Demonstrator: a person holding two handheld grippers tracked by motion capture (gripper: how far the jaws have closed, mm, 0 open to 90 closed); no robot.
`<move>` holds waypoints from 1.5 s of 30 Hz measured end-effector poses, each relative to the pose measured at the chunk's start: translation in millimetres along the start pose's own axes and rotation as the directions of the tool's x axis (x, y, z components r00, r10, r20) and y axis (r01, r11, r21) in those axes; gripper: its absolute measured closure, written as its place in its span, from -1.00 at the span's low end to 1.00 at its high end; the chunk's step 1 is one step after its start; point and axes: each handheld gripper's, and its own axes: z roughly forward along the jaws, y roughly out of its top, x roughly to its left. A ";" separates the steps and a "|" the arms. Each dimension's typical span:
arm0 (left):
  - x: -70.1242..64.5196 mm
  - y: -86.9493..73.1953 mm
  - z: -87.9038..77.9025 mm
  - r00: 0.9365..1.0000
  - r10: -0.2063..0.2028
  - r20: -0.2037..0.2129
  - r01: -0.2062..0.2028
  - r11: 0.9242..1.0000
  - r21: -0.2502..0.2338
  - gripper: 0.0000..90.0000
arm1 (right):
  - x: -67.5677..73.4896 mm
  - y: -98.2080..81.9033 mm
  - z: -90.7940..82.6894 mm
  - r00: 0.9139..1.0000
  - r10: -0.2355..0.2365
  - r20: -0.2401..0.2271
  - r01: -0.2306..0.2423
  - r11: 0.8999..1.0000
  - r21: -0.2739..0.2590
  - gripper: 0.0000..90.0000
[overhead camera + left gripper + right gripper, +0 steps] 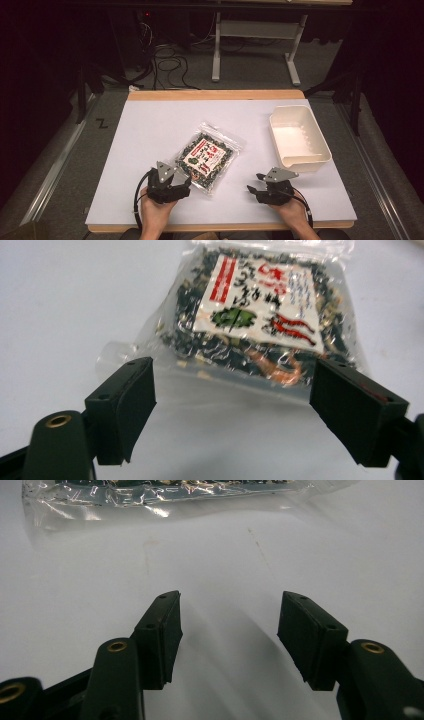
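The left gripper (pixel 181 181) stands with its jaws spread wide and nothing between them; in the left gripper view (pixel 232 405) the two black pads frame bare tabletop, and the near edge of the clear packet (pixel 260 310) lies just ahead of them, apart from both pads. The right gripper (pixel 256 184) is likewise wide open and empty, its jaws (pixel 230 630) over plain white surface, with the packet's shiny edge (pixel 150 495) farther off at the top of the right gripper view.

The relation that matters for the coming move: the packet (pixel 209 156), a sealed clear bag of dark dried bits with a white, red and green printed label, lies ahead of the left gripper and slightly to its right, its nearest corner just beside that gripper's tips. From the right gripper it lies ahead and off to the left, clearly farther away. The bag's long axis runs diagonally across the table, from near-left to far-right. The left hand (pixel 156 212) is therefore the nearer one, and a short push forward would likely bring its jaws over the packet's lower edge.

Beyond the right hand (pixel 295 216), at the table's (pixel 150 130) right side, sits a white rectangular plastic bin (pixel 324 145), open-topped and empty, well apart from the packet.
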 end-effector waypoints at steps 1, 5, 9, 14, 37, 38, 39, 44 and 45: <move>-2.8 1.3 1.6 1.000 0.007 -0.010 -0.007 1.000 0.000 -0.59 | 0.4 0.1 -0.1 1.000 -0.002 0.001 0.002 1.000 0.006 -0.04; -3.9 3.7 9.5 0.999 0.001 -0.045 0.000 1.000 0.021 -0.63 | 2.0 0.1 -0.5 1.000 -0.008 0.007 0.008 1.000 0.000 -0.04; 6.2 4.0 14.3 0.997 -0.046 -0.063 0.048 0.998 0.033 -0.63 | 2.2 -0.1 -0.9 1.000 -0.014 0.012 0.014 1.000 0.001 -0.05; 12.9 2.4 18.1 0.995 -0.069 -0.068 0.073 0.995 0.060 -0.61 | 3.0 0.1 0.0 1.000 -0.016 0.011 0.016 1.000 0.001 -0.05; 6.6 -0.5 24.3 0.999 0.036 -0.033 -0.032 0.993 0.115 -0.44 | -8.3 19.1 -11.5 0.999 0.047 -0.014 -0.047 0.999 -0.012 -0.13; 6.6 -0.5 24.3 0.999 0.036 -0.033 -0.032 0.993 0.115 -0.44 | -11.0 21.1 -11.5 0.999 0.045 -0.008 -0.045 0.999 -0.006 -0.14; 7.0 -0.3 24.5 0.999 0.037 -0.030 -0.033 0.992 0.120 -0.44 | -11.0 21.1 -11.5 0.999 0.045 -0.008 -0.045 0.999 -0.006 -0.14; 7.1 -0.4 25.5 0.998 0.042 -0.037 -0.037 0.991 0.127 -0.44 | -19.9 34.7 -12.6 0.998 0.061 0.007 -0.061 0.998 -0.013 -0.14; 6.3 -0.3 25.5 0.998 0.046 -0.044 -0.039 0.990 0.132 -0.45 | -22.3 37.7 -10.9 0.998 0.068 0.002 -0.068 0.998 -0.015 -0.13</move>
